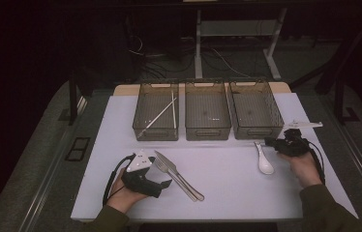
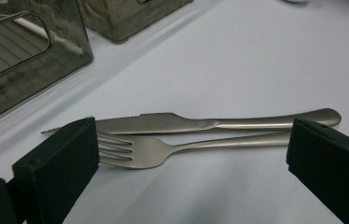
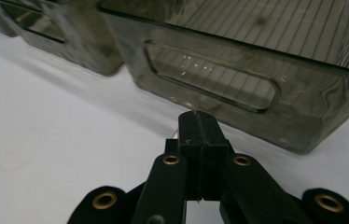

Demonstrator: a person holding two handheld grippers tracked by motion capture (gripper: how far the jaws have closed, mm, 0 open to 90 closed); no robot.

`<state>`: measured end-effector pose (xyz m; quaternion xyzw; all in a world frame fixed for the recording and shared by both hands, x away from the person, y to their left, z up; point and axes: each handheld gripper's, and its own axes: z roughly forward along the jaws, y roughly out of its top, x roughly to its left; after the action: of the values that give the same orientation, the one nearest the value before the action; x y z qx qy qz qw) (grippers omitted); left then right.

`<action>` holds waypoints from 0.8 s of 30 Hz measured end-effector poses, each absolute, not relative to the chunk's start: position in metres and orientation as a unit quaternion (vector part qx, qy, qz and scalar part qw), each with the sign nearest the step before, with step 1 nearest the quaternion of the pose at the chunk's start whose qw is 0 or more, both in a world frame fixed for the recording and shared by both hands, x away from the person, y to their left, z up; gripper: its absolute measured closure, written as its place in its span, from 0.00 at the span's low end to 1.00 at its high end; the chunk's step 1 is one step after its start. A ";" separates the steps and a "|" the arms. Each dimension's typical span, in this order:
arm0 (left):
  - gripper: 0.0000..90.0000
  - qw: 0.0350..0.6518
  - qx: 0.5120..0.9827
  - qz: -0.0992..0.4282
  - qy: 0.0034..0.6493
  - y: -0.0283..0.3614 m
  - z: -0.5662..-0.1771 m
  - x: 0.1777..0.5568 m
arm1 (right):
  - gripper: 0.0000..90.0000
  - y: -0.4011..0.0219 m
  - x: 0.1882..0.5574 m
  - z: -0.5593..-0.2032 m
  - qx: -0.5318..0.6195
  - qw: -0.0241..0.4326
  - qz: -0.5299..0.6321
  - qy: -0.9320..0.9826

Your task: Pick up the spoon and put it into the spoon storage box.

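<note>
Right gripper (image 1: 272,141), right of frame, clamped on spoon (image 1: 263,159) handle for binning; left gripper (image 1: 162,185) wide open, straddling fork (image 2: 163,149).

Three bins stand in a row at the table's (image 1: 121,193) far side. Taking the middle bin (image 1: 207,116) as landmark: chopsticks (image 1: 162,113) lie in the bin to its left (image 1: 156,116); fork (image 1: 167,166) and knife (image 1: 181,179) lie side by side nearer and leftward; the spoon (image 1: 264,159) lies nearer and rightward
</note>
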<state>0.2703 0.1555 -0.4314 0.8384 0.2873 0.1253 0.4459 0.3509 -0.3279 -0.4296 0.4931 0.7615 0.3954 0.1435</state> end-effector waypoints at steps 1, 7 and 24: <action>0.02 0.446 0.839 0.126 0.287 0.155 -0.431 0.270 | 1.00 -0.328 0.354 -0.432 0.494 0.142 0.394 0.761; 0.02 0.449 0.838 0.123 0.286 0.155 -0.432 0.270 | 0.99 -0.323 0.366 -0.443 0.496 0.134 0.378 0.770; 0.02 0.449 0.839 0.123 0.281 0.156 -0.432 0.270 | 1.00 -0.307 0.366 -0.450 0.467 0.116 0.361 0.799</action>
<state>0.2699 0.1557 -0.4324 0.8391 0.2809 0.1228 0.4494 0.3663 -0.3070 -0.4502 0.4674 0.7987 0.3608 0.1159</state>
